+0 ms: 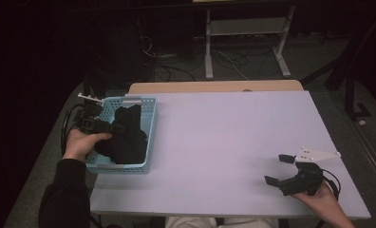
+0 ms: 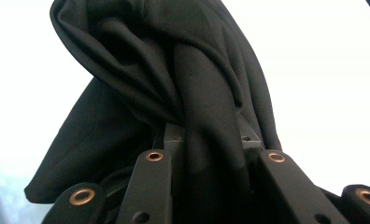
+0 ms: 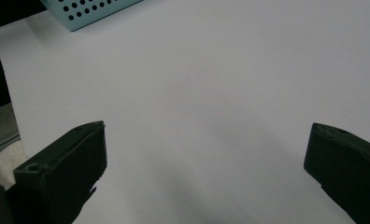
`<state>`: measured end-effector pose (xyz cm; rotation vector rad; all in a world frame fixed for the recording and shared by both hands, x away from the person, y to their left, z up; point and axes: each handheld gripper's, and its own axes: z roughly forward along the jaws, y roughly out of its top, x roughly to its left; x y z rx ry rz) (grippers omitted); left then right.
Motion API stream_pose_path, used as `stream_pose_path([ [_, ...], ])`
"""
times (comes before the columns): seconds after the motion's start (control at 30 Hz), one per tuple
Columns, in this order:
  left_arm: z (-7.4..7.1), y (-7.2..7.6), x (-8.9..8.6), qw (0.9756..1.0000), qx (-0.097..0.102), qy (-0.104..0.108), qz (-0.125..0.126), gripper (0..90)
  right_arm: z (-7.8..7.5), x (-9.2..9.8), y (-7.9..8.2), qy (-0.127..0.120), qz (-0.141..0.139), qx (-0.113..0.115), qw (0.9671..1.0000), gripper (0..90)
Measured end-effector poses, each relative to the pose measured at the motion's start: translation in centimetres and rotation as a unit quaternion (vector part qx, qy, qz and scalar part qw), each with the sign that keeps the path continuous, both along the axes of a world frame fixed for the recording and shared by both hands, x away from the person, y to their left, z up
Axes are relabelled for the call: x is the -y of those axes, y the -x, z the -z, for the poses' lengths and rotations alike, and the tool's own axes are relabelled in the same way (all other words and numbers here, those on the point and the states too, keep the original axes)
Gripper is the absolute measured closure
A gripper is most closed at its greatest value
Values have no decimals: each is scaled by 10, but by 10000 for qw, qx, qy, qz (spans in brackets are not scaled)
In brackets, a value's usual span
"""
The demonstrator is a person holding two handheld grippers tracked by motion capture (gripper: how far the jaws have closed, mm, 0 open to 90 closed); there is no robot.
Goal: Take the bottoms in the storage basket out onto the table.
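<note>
A black cloth (image 1: 127,135) lies bunched in a light blue perforated basket (image 1: 151,135) at the left of the white table (image 1: 224,133). My left gripper (image 1: 109,129) reaches in over the basket's left wall and is shut on the cloth. Seen from the left gripper view, a thick fold of the cloth (image 2: 174,70) rises from between the jaws of the left gripper (image 2: 211,140). My right gripper (image 1: 277,169) sits open near the table's front right edge, nothing between its fingers. The right gripper view has the right gripper (image 3: 206,154) spread wide over bare table, the basket's corner (image 3: 89,9) far off.
Behind the white table, a wooden tabletop edge (image 1: 214,86) shows. Further back, a metal stand (image 1: 245,47) and loose cables (image 1: 176,66) are on the dark floor. The basket stands close to the table's left edge.
</note>
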<state>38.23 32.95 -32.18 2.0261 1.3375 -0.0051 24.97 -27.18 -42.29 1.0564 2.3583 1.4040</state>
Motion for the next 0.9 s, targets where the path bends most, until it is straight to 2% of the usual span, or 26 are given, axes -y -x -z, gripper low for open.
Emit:
stream_pose_path([
  [0.77,-51,4,2,9996,286,-78,43,743,0,-1,0,-3,-8,13,10000,0],
  [0.9,-59,4,4,9994,340,-17,78,742,0,-1,0,-13,-22,11,10000,0],
])
